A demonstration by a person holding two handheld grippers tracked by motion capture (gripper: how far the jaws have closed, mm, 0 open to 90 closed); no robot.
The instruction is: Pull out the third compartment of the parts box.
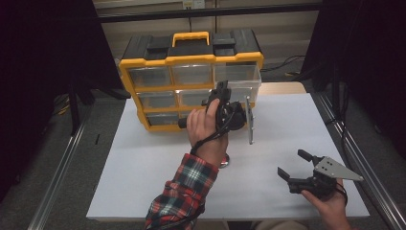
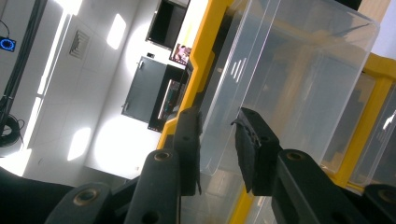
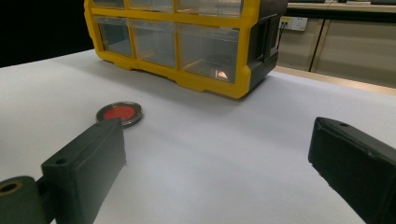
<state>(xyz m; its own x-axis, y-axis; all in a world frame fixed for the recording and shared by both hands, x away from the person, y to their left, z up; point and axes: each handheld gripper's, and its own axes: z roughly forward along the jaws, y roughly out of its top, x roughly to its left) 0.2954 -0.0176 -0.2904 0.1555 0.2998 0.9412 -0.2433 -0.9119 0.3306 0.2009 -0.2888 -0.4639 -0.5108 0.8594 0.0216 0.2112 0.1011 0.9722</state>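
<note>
A white rectangular table [image 1: 143,167] is seen bearing a yellow-and-black plastic organiser cabinet with clear drawers [image 1: 191,62] at its far side. A clear plastic drawer [image 1: 238,74], top right of the cabinet, is pulled partly out; its front wall is clamped between the jaws of the left gripper [image 2: 218,133]. The right gripper [image 1: 293,165] is held with jaws wide apart above the table's near right corner. A small round red-centred disc [image 3: 119,113] is seen lying on the table near the cabinet.

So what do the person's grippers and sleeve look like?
Both grippers are black with two chunky jaws. The right gripper carries a grey three-cornered plate with small holes. The left gripper has a grey plate too, and that arm wears a red, green and white plaid sleeve.
</note>
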